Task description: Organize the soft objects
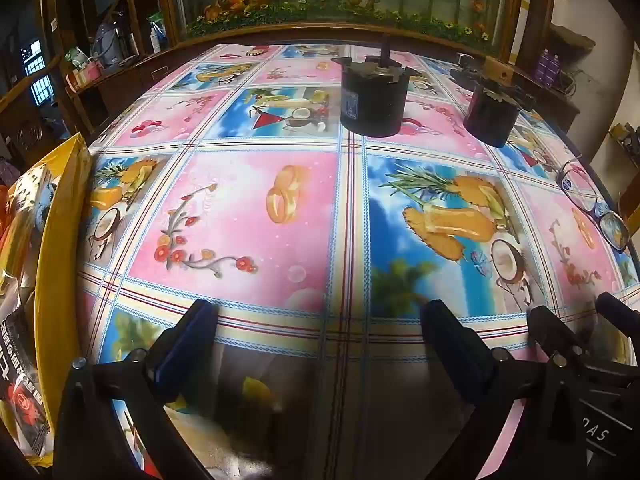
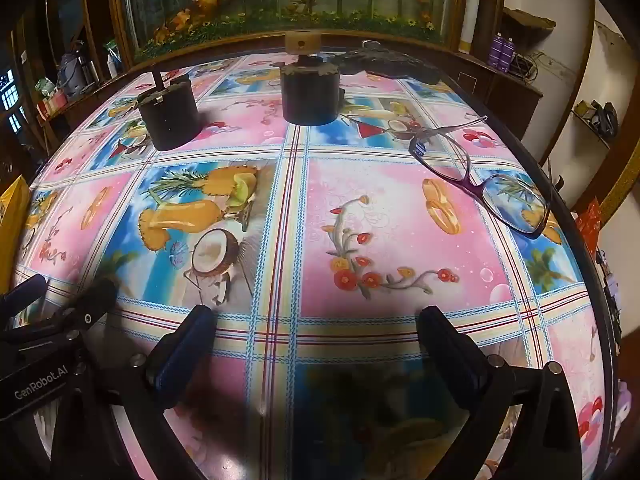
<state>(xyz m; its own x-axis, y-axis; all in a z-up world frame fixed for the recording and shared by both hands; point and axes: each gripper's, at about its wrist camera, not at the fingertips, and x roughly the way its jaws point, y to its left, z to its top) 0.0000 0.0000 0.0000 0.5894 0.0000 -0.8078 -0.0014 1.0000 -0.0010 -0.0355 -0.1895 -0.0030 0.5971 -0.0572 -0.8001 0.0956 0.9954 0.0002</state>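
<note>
Two pairs of tongs hang side by side over the near part of the counter [image 2: 400, 216], both tilted down: left tongs [image 1: 320, 312] spread wide and empty, right tongs [image 2: 316, 316] the same, nothing between the fingers. Ahead, two black cylinders [image 1: 374, 92] stand upright on the fruit-print cloth, well apart from the tongs. Purple-framed glasses [image 2: 480, 176] lie near the right edge. A yellow bag [image 1: 48, 240] of packets, likely the soft goods, sits at the left edge.
</note>
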